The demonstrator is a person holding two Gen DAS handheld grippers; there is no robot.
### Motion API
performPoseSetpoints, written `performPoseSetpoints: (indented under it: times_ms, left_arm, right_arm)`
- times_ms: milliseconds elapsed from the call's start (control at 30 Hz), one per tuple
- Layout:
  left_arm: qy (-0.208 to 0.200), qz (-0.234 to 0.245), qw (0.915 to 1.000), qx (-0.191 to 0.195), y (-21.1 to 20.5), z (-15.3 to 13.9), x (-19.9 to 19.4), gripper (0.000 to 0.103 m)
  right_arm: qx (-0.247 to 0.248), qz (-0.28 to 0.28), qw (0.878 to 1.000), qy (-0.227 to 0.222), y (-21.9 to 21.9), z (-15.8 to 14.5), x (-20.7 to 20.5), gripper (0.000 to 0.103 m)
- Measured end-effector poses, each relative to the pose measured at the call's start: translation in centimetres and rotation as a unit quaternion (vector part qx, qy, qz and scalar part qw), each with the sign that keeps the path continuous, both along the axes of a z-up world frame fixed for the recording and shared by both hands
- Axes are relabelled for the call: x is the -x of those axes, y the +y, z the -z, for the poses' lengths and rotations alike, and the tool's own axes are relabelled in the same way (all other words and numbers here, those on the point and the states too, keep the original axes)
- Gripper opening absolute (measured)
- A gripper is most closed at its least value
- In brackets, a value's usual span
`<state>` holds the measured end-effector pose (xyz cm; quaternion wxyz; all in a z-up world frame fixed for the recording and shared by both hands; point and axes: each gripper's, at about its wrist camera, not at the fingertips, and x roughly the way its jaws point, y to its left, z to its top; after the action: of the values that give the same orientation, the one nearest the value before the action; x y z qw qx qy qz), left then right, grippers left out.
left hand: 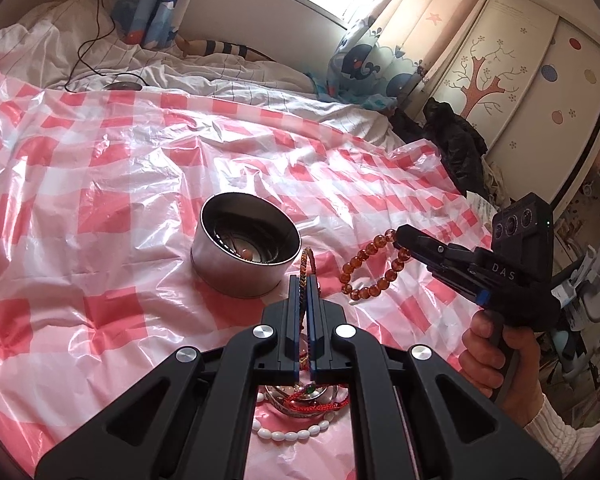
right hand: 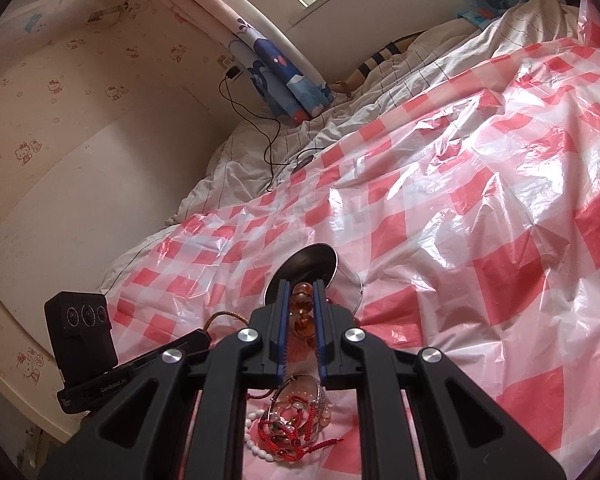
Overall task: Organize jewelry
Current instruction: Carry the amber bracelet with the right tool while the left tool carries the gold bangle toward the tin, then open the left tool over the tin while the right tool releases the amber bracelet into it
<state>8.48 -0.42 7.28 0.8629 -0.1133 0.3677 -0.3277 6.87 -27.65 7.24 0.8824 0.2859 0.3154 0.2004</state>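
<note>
A round metal tin (left hand: 246,246) stands open on the red-checked plastic sheet (left hand: 100,184); it also shows in the right wrist view (right hand: 308,266). My left gripper (left hand: 304,284) is shut on a thin braided bracelet (left hand: 305,258), held just right of the tin. My right gripper (right hand: 302,294) is shut on an amber bead bracelet (right hand: 302,312), which hangs in the air right of the tin in the left wrist view (left hand: 374,266). A pile of jewelry (right hand: 296,424) with a white bead strand (left hand: 292,434), red cords and bangles lies below both grippers.
White bedding (left hand: 228,76) and a black cable (right hand: 260,120) lie beyond the sheet. A headboard (right hand: 80,208) stands at the left, a wardrobe (left hand: 520,92) and dark clothes (left hand: 456,140) at the right.
</note>
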Motion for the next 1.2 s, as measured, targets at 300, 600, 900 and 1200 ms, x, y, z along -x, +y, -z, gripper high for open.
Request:
performPoseSetpoints:
  times_ms: [300, 600, 900, 1200]
  left_arm:
    - [-0.013, -0.035, 0.9988, -0.032, 0.1, -1.0, -1.1, 0.003]
    - [-0.050, -0.043, 0.9978, 0.003, -0.7, -4.9, -5.0, 0.003]
    - [-0.012, -0.032, 0.9992, 0.023, -1.9, -1.3, -7.4, 0.003]
    - [0.026, -0.034, 0.9991, 0.005, -3.4, 2.4, -8.9, 0.004]
  right_arm:
    - [0.008, -0.005, 1.000, -0.002, 0.6, -0.3, -0.2, 0.012]
    - [-0.010, -0.016, 0.999, -0.036, 0.9, -3.8, -3.4, 0.012]
    - [-0.007, -0.035, 0.999, -0.040, 2.6, -3.1, -5.2, 0.012]
    - [-0.006, -0.037, 0.999, -0.030, 2.8, -2.1, -5.9, 0.012]
